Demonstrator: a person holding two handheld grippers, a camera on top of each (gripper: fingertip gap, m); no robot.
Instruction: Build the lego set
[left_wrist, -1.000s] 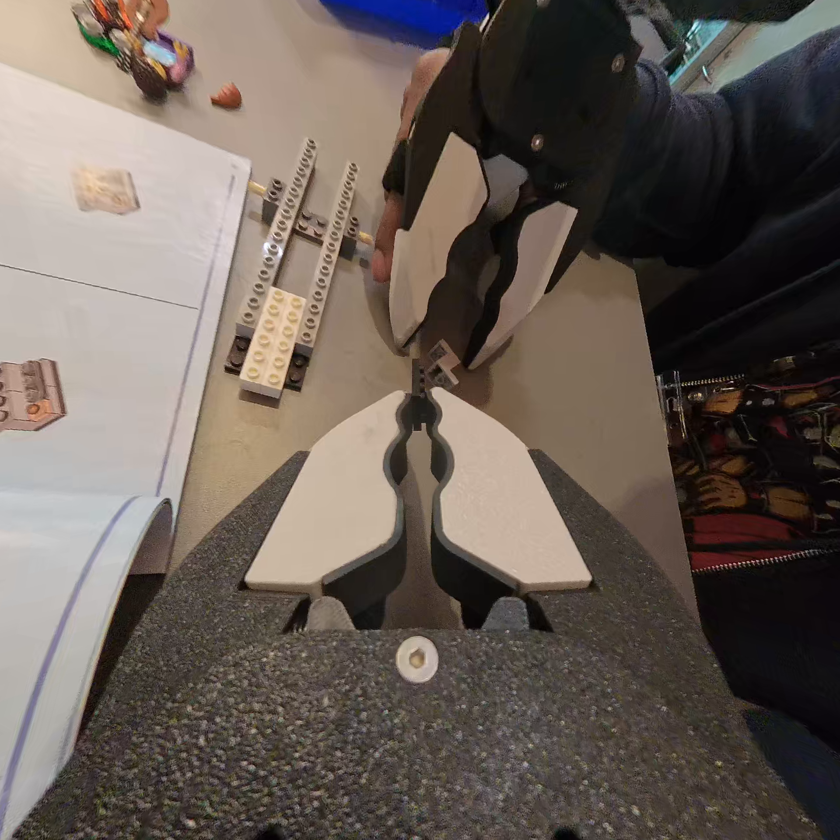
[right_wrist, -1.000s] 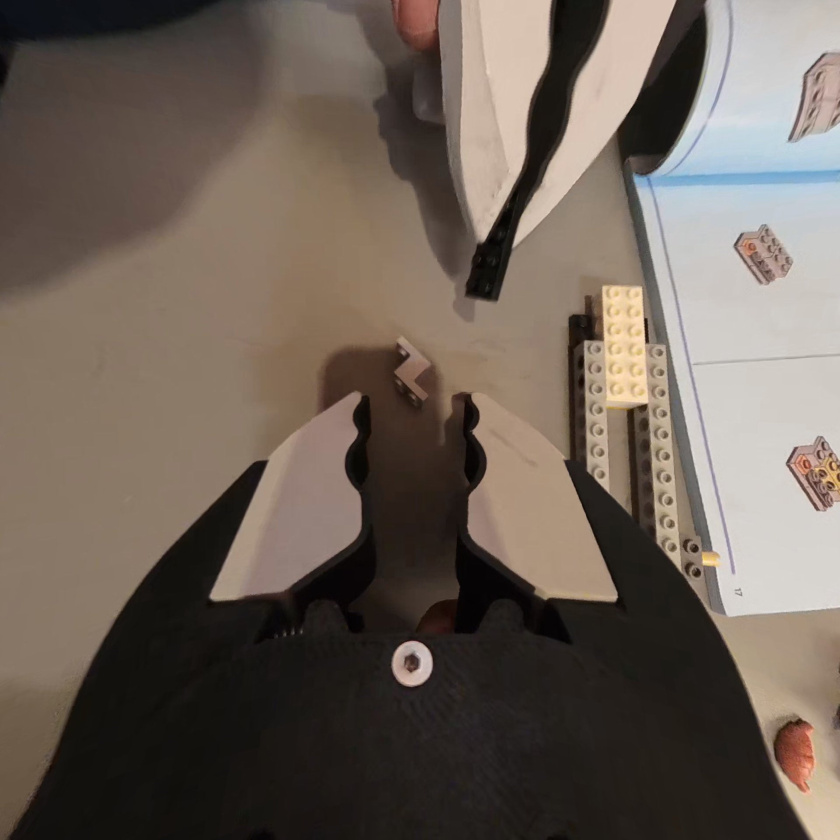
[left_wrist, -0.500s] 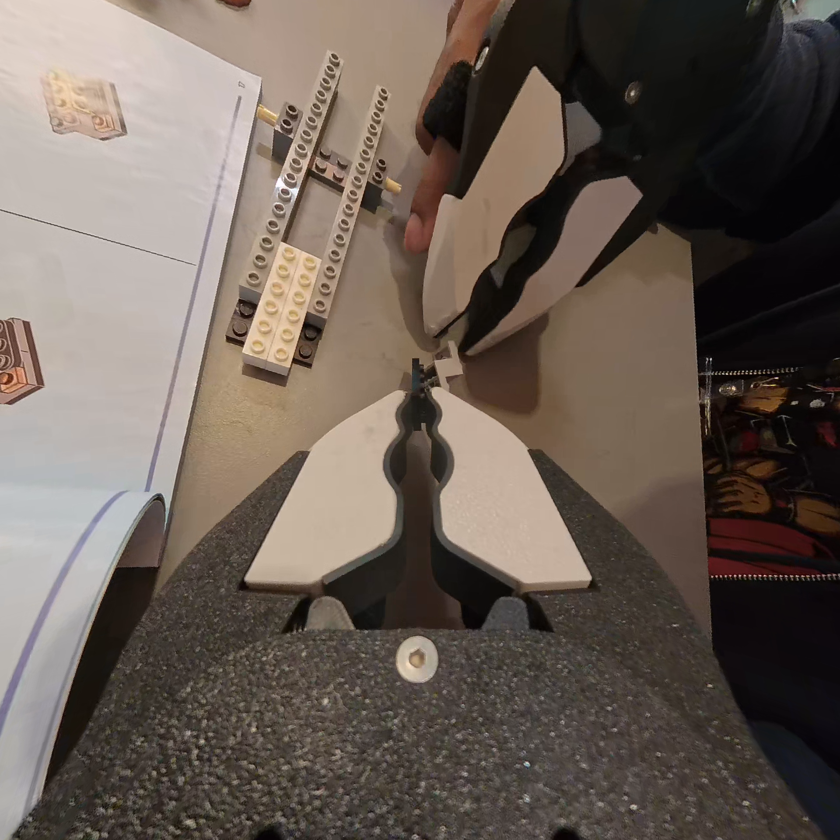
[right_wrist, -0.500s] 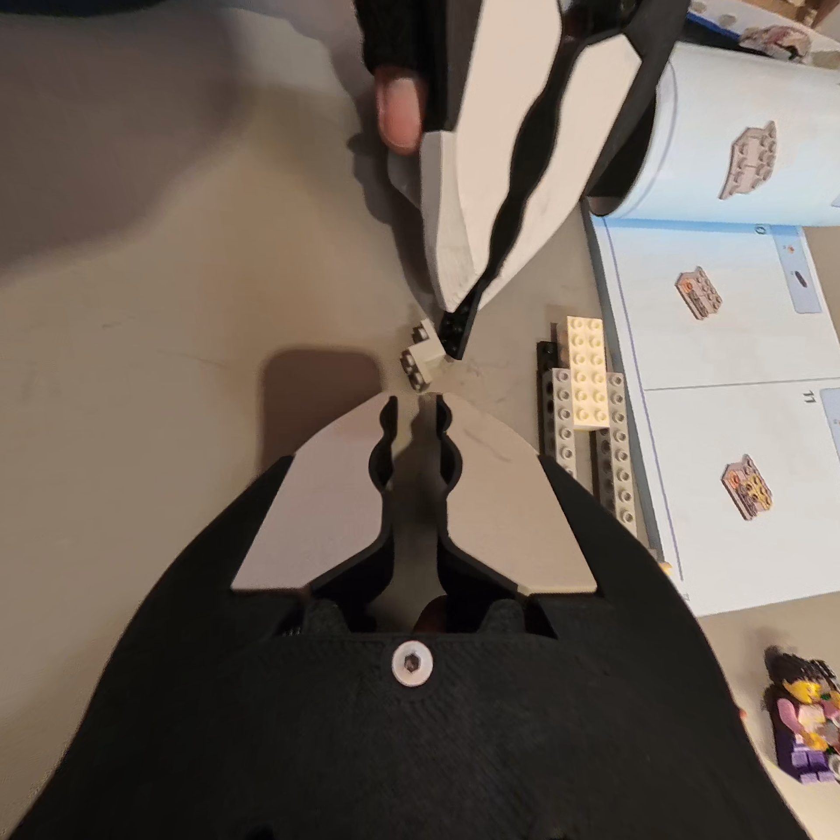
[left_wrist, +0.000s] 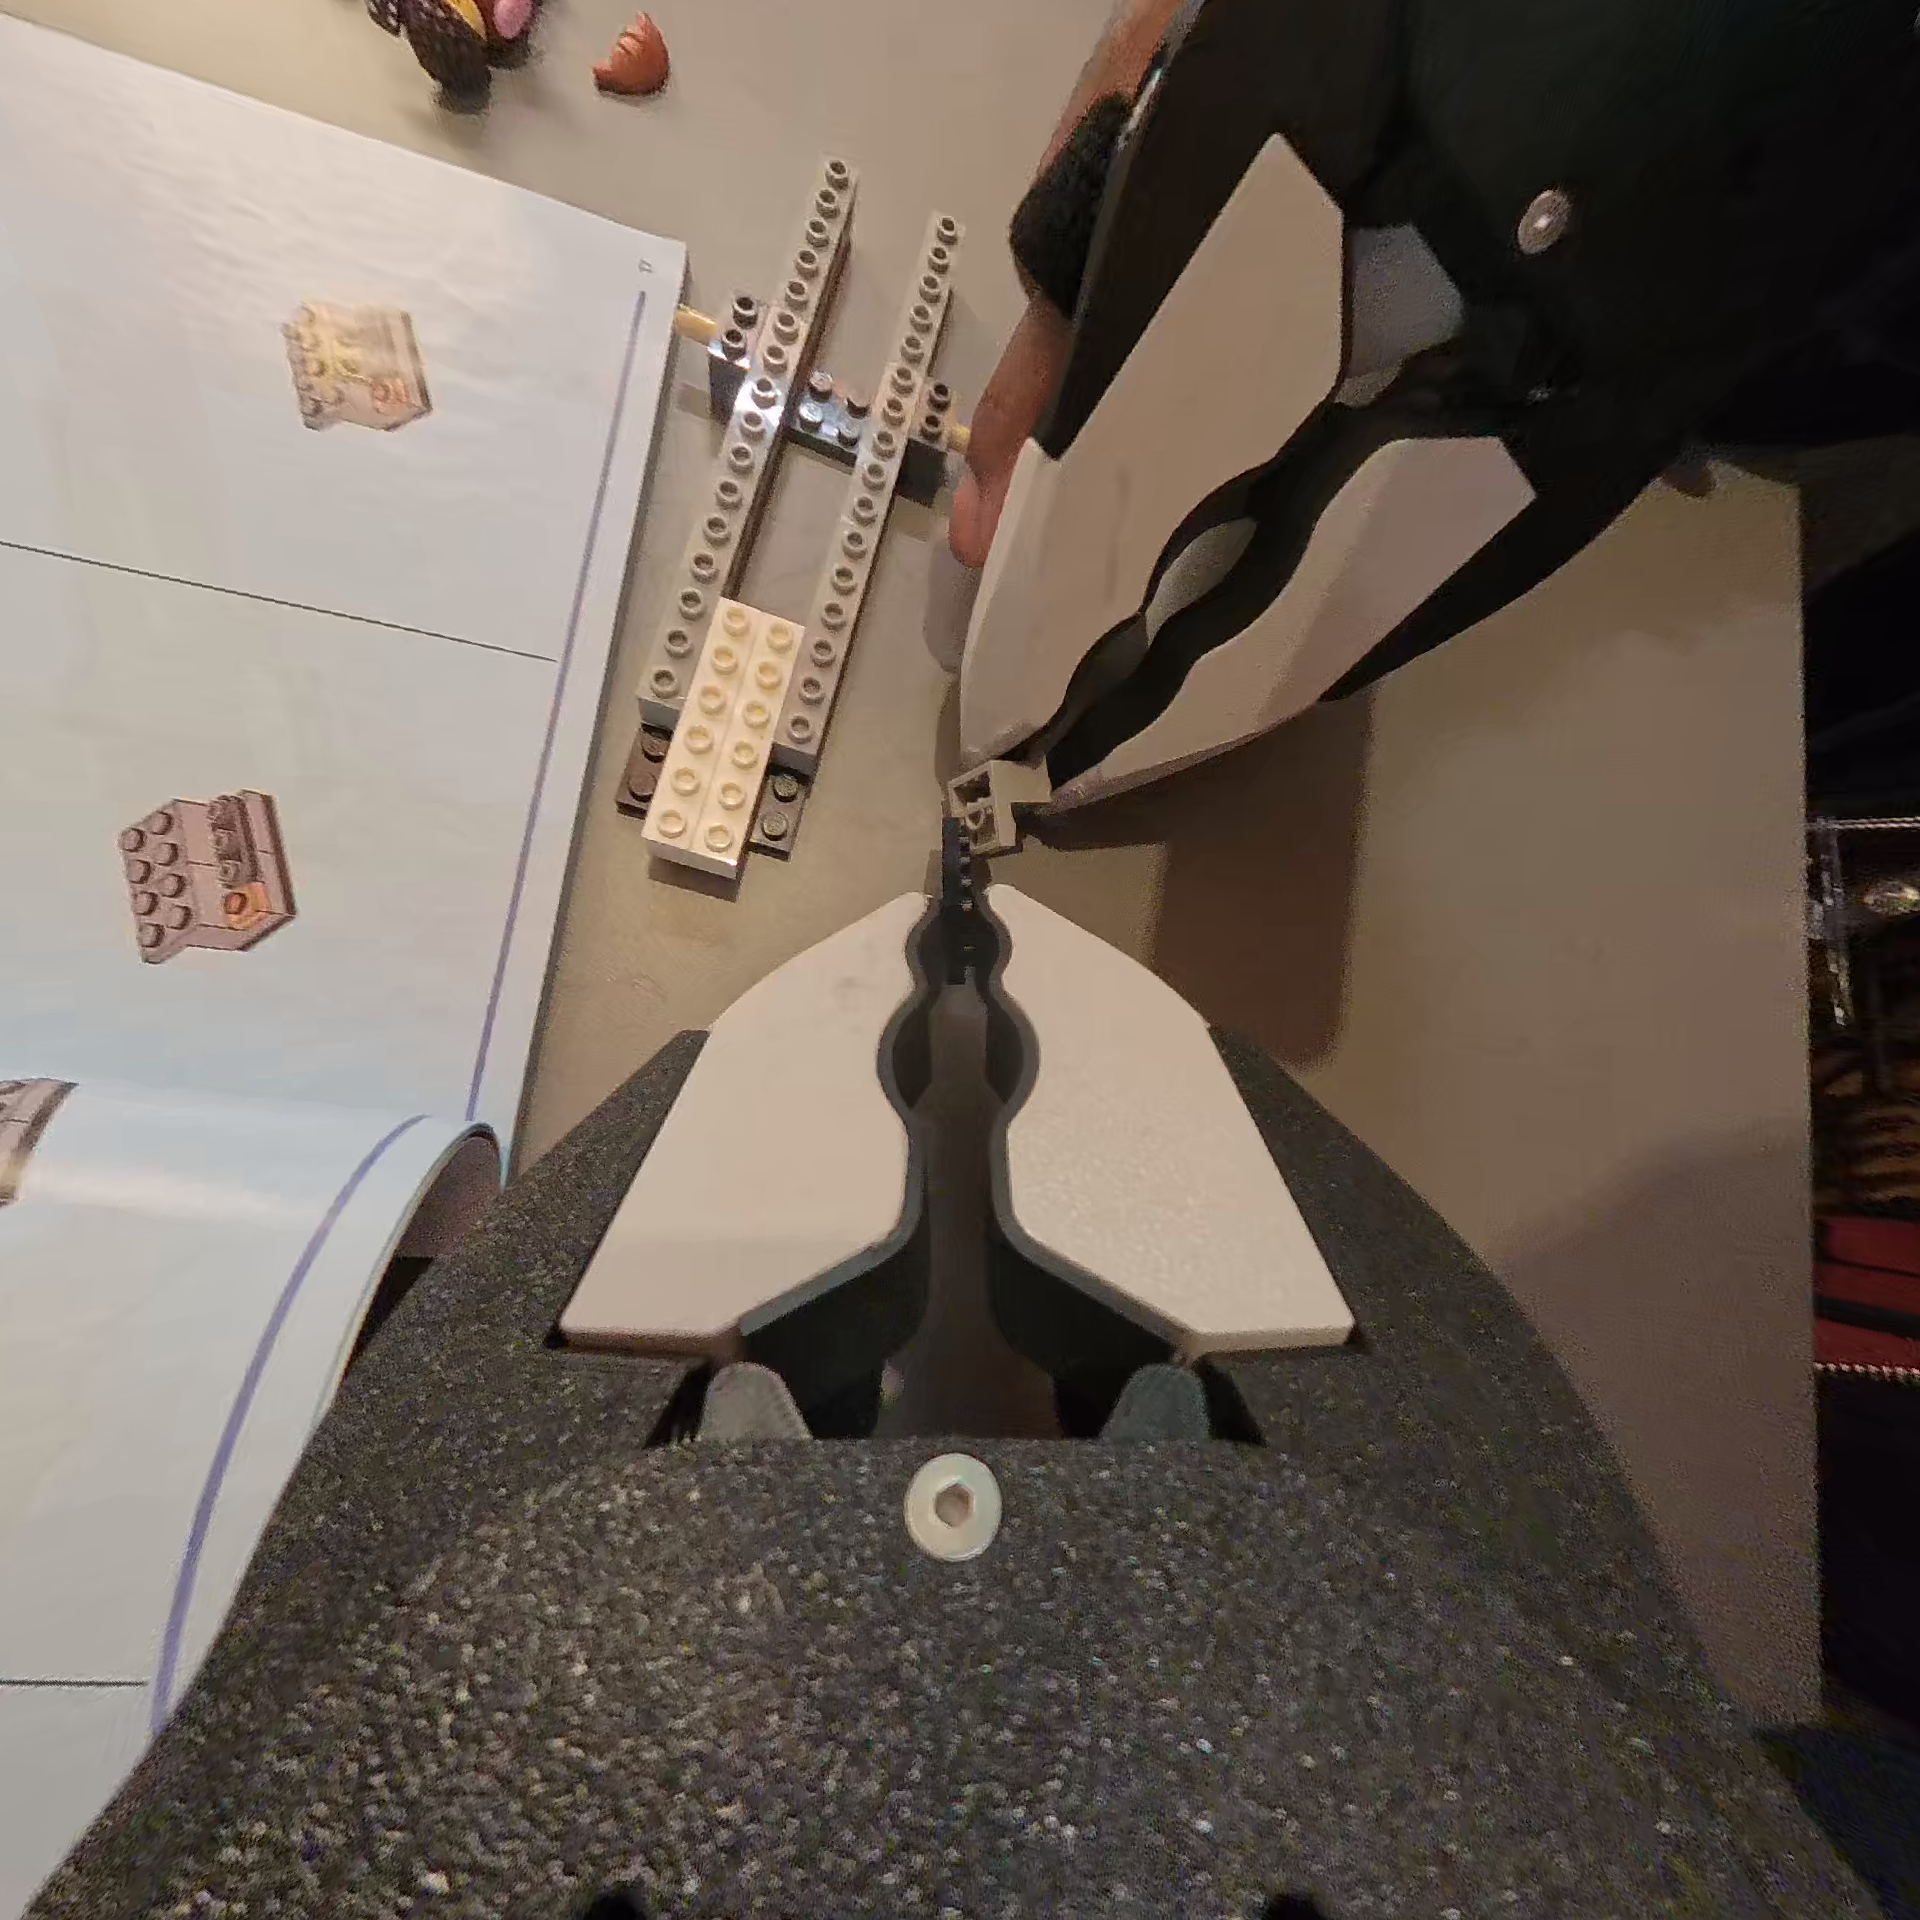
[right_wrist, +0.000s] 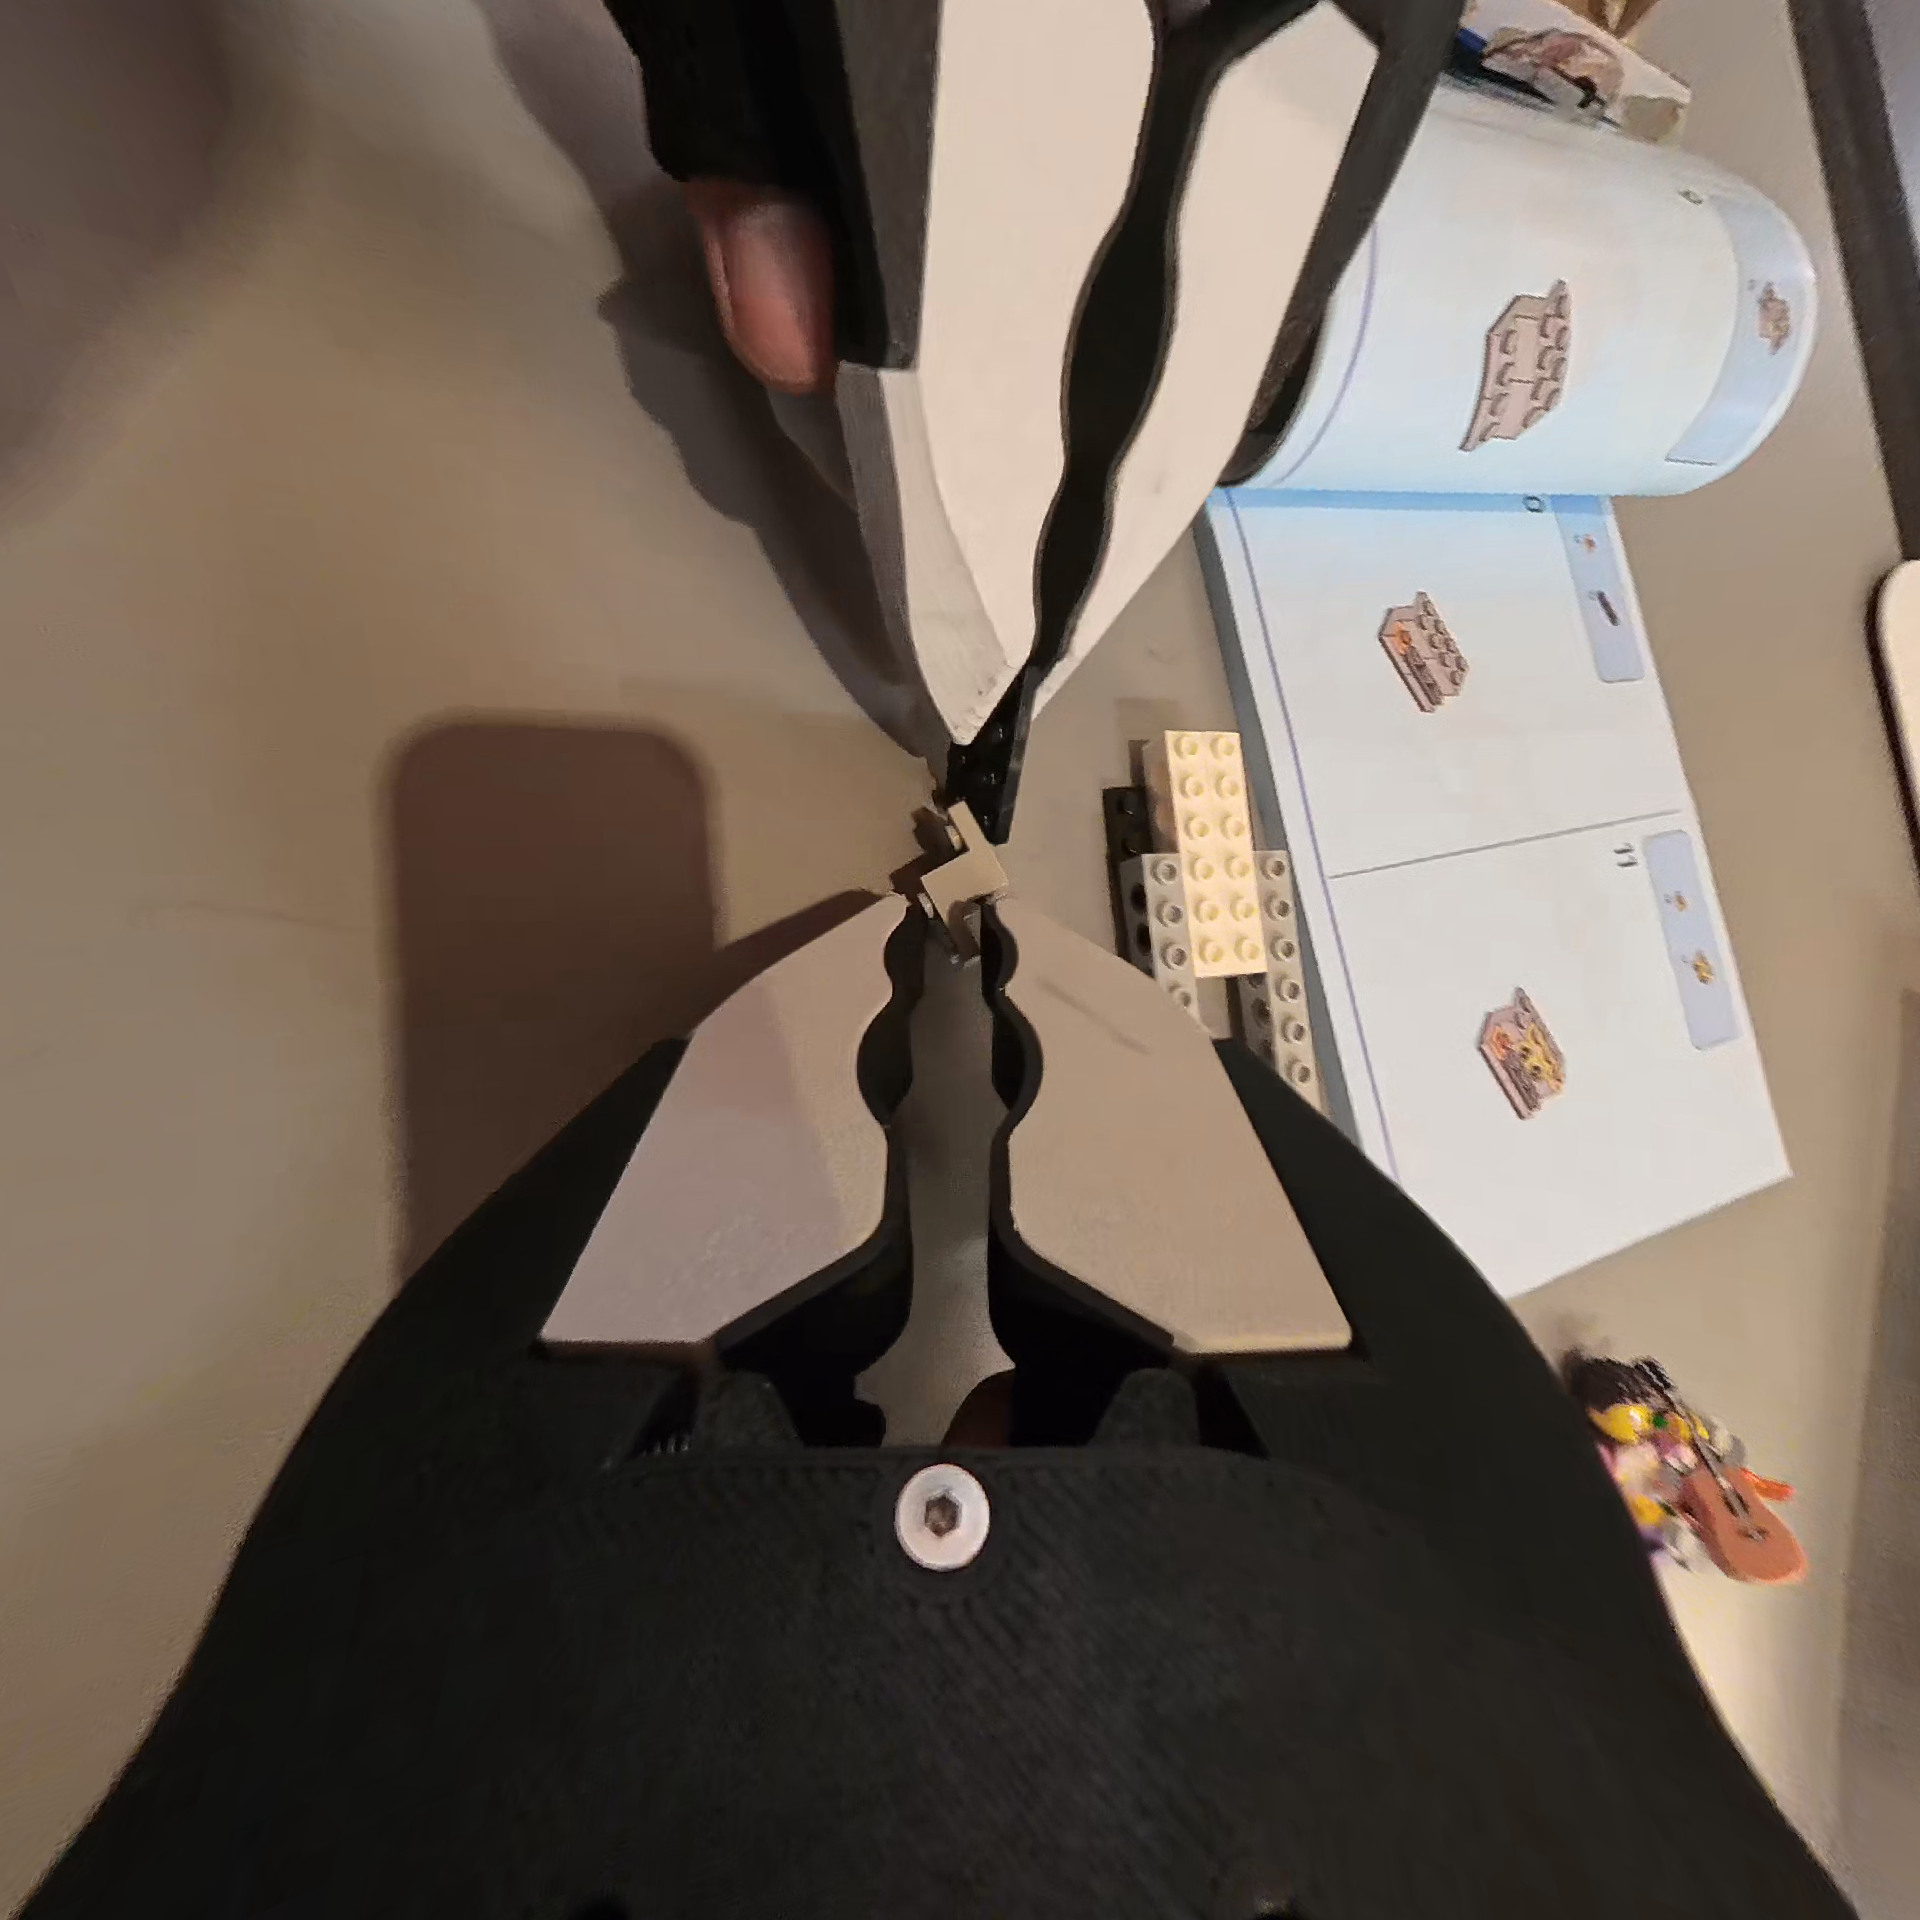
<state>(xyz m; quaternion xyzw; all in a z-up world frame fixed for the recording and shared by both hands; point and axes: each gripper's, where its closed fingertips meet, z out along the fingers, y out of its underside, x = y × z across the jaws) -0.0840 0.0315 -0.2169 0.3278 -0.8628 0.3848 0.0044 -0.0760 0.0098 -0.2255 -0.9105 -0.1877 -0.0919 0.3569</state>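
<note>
My left gripper is shut on a thin black studded plate, held edge-on and sticking out past the fingertips. My right gripper is shut on a small grey L-shaped bracket piece, with both pads pressed on its lower leg. The bracket's upper leg touches the free end of the black plate. In the left wrist view the bracket sits at the tips of the right gripper, just above the plate's end. Both pieces hang a little above the beige table.
A brick assembly of long grey beams with a cream plate lies left of the grippers and also shows in the right wrist view. An open instruction booklet lies beyond it. Small figures with a guitar lie near the right gripper. Both grippers' tips are close together, under 4 cm apart.
My right gripper closed on the grey bracket that lay on the table and brought it up against the black plate's end. My left gripper stayed shut on the plate.
</note>
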